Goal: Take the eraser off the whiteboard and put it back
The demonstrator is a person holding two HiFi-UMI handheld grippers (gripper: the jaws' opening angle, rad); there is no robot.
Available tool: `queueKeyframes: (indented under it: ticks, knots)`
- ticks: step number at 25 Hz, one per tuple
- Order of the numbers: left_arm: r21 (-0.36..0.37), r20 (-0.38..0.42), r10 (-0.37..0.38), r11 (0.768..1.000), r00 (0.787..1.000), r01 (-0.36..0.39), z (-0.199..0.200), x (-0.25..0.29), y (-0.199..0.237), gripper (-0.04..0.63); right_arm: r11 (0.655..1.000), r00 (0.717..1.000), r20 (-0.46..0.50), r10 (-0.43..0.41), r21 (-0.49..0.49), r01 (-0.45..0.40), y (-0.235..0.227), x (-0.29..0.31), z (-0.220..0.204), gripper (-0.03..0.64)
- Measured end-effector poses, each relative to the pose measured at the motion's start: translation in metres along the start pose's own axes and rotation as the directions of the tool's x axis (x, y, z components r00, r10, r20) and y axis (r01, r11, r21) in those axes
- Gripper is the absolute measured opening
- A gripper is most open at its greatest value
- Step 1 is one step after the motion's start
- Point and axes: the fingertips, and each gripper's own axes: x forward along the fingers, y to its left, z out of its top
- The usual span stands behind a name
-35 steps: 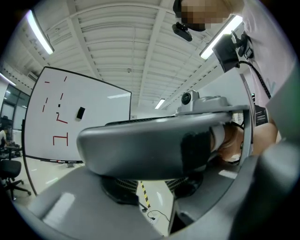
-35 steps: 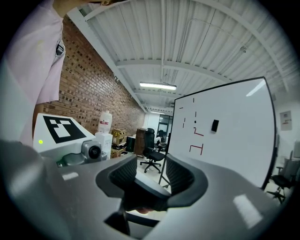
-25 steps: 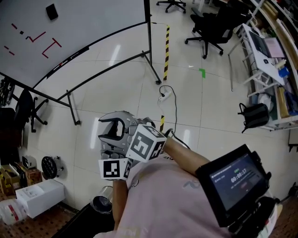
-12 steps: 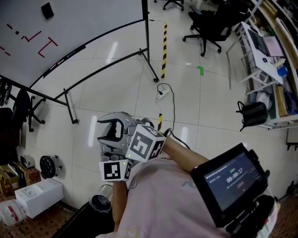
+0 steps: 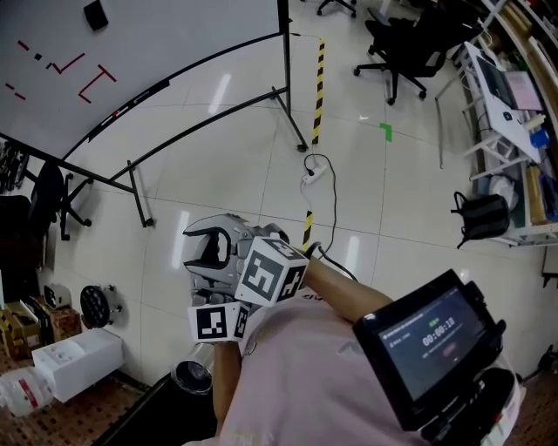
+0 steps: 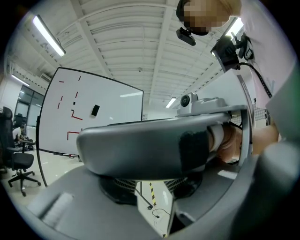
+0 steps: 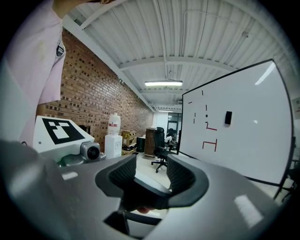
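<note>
Right gripper (image 7: 151, 165) spread wide, nothing in it; left gripper (image 6: 152, 194) narrowly parted, also empty. We note the eraser (image 5: 96, 15) sitting on the whiteboard (image 5: 183, 35), well apart from both.

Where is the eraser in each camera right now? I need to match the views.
Head view: eraser at top left, on the whiteboard.
Left gripper view: eraser left of centre, on the board.
Right gripper view: eraser right of centre, on the board.
Shared landmark: the red marks drawn near it.
</note>
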Motion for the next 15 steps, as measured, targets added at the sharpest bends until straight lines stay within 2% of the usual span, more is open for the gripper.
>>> queueKeyframes:
  ticks: [7,15]
  knots:
    - [0.017,-0.030,-0.029,0.999,0.999,0.029,-0.004,0.014,-0.008,0.106,0.999,1.000,0.018,-0.023,0.025,0.022,-0.012,-0.009,-0.006,0.193]
    - [0.021,-0.025,-0.053,0.998,0.998,0.054,-0.002,0.023,-0.017,0.104,0.999,0.999,0.014,-0.046,0.021,0.046,-0.021,-0.019,-0.007,0.193]
